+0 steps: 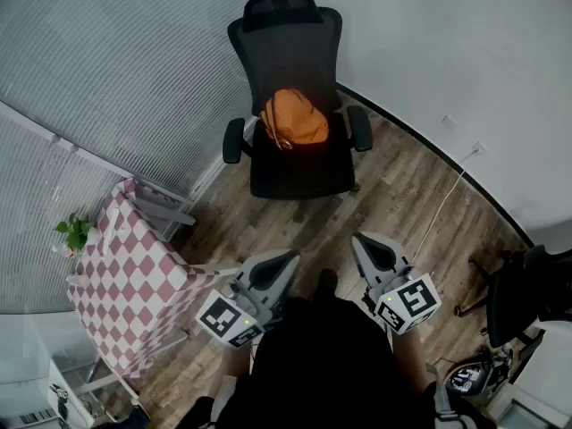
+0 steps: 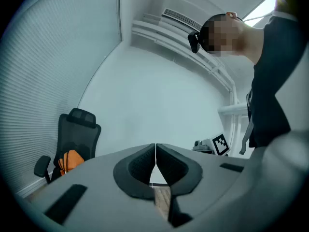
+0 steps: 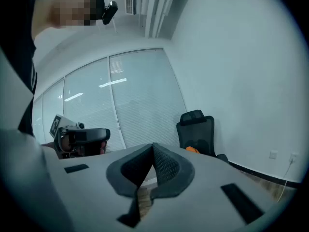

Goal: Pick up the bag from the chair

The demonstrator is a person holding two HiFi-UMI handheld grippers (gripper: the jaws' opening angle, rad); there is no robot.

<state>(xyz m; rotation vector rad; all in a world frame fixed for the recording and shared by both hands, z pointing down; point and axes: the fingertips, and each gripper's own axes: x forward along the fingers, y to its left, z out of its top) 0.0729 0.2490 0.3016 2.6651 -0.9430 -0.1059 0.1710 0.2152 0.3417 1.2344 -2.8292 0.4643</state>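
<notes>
The orange bag point(image 1: 295, 120) lay on the seat of the black office chair point(image 1: 288, 43), leaning against its backrest, at the far side of the room; it was well apart from both grippers, which were held close to the person's body at the near edge of the head view. The left gripper point(image 1: 288, 259) pointed toward the chair from the near left; its fingers point(image 2: 140, 166) were pressed together with nothing between them; in the left gripper view the bag showed small and far off to the left of the fingers. The right gripper point(image 1: 359, 239) pointed the same way from the near right; its fingers point(image 3: 166, 166) were likewise closed tip to tip and empty; in the right gripper view the bag showed as a small orange patch far off, just right of the fingers. Bare wooden floor point(image 1: 407, 190) stretched between the grippers and the chair. Counted: one bag; one chair carrying it; two grippers, each with two fingers; one counter under a pink-and-white checked cloth point(image 1: 121, 280) at the left; one small green plant point(image 1: 74, 232) at its far left corner.
</notes>
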